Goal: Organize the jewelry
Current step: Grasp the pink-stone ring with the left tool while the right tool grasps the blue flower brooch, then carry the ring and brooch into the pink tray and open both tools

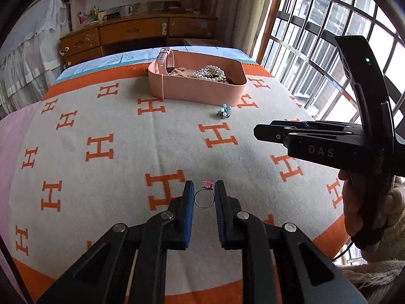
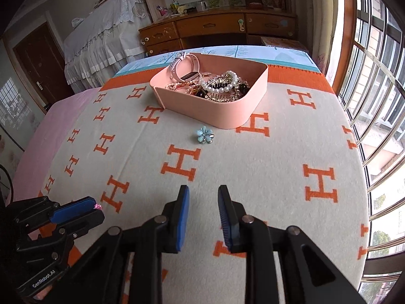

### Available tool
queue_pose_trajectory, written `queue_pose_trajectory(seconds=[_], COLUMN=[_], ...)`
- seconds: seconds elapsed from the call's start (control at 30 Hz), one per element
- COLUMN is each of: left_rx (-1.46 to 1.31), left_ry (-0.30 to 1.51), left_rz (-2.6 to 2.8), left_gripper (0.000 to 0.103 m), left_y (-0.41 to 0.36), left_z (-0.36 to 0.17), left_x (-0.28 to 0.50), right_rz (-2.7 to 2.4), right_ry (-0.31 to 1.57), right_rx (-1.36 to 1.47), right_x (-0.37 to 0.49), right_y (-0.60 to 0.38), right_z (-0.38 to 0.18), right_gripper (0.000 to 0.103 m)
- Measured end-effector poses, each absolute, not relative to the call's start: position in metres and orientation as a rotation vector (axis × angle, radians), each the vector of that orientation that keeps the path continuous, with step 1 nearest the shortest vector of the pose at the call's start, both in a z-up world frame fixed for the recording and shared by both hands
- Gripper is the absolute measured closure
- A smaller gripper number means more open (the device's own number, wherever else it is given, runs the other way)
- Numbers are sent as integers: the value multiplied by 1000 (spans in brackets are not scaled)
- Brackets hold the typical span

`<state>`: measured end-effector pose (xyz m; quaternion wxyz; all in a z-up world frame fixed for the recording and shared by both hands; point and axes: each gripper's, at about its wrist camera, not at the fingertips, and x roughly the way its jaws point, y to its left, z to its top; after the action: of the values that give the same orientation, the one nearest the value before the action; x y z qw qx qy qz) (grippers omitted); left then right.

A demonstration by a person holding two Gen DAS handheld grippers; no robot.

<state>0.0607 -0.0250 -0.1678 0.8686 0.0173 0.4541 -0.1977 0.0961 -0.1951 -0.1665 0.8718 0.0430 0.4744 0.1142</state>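
Left wrist view is showing your left claw [image 1: 204, 195] closing around the thin, slippery ring [image 1: 204, 198] on the blanket [image 1: 126, 126], so you're pinching its stiff band gently.

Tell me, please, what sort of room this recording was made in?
Most likely a bedroom at home. The work surface looks like a bed under an orange H-patterned blanket, a wooden dresser stands against the far wall, and a barred window runs along the right.
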Motion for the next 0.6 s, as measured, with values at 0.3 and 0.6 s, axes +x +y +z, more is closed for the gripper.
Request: queue_pose_trajectory(seconds=[0.3, 0.6], left_rx=[-28, -55], left_ry=[978, 993], left_rz=[-382, -374], left_gripper=[89, 89], left_y=[-7, -2], left_z=[-173, -170], left_x=[88, 109], right_rz=[206, 160], right_ry=[1053, 1059], right_rx=[-1, -65], right_x=[163, 177], right_y=[-174, -168], right_z=[-184, -196], right_gripper=[67, 83])
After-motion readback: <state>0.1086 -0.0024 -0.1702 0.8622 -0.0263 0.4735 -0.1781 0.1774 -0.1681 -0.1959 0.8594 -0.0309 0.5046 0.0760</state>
